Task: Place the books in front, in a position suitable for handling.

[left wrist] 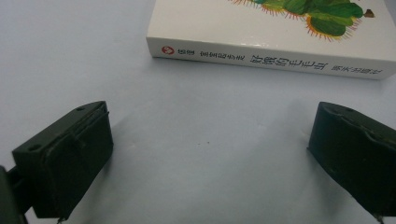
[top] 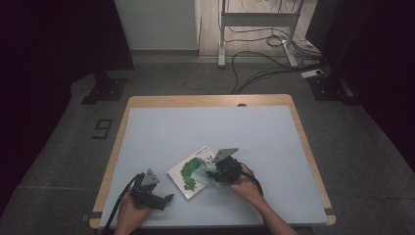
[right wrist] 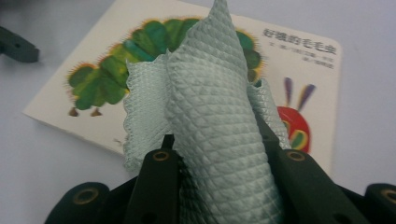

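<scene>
Cloth [right wrist: 212,116]: pale green, with a woven diamond texture and a scalloped edge; bunched into a loose upright fold, pinched at its lower end between the jaws of the right gripper [top: 215,172].
Cloth position: over the book's front cover, its free end reaching across the caterpillar picture.
Book [top: 193,171]: thick white board book with rounded corners, closed, lying flat on the tabletop, cover up.
Book cover: a green caterpillar with a red head, printed title characters near one corner.
Book spine [left wrist: 273,60]: white, a red round logo and a line of characters.
Book place: near the front middle of the tabletop, turned at an angle.
</scene>
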Demonstrator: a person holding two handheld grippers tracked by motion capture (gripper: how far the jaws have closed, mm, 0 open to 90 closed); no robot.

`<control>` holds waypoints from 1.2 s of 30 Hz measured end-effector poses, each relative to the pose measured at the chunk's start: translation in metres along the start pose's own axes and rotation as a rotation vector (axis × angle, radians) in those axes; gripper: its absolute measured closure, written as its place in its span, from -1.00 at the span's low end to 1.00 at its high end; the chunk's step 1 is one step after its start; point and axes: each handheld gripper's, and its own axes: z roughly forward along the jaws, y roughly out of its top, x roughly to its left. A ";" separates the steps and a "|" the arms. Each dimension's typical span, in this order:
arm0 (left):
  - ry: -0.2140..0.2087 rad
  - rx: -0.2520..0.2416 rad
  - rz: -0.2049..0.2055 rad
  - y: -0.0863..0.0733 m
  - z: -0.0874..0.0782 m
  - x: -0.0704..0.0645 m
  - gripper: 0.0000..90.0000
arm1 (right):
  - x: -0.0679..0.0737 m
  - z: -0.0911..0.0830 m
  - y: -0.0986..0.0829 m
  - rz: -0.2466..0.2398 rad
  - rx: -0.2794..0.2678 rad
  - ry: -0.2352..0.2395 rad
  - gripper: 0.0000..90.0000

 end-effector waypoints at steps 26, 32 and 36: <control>-0.001 0.000 0.001 0.000 0.000 0.000 -1.00 | 0.057 0.018 0.018 -0.108 0.004 0.151 0.53; 0.000 0.000 0.001 0.000 0.000 0.000 -1.00 | 0.061 0.020 0.020 -0.127 0.006 0.153 0.54; -0.001 0.000 0.001 0.000 0.000 0.000 -1.00 | 0.060 0.025 0.025 -0.130 -0.002 0.155 0.55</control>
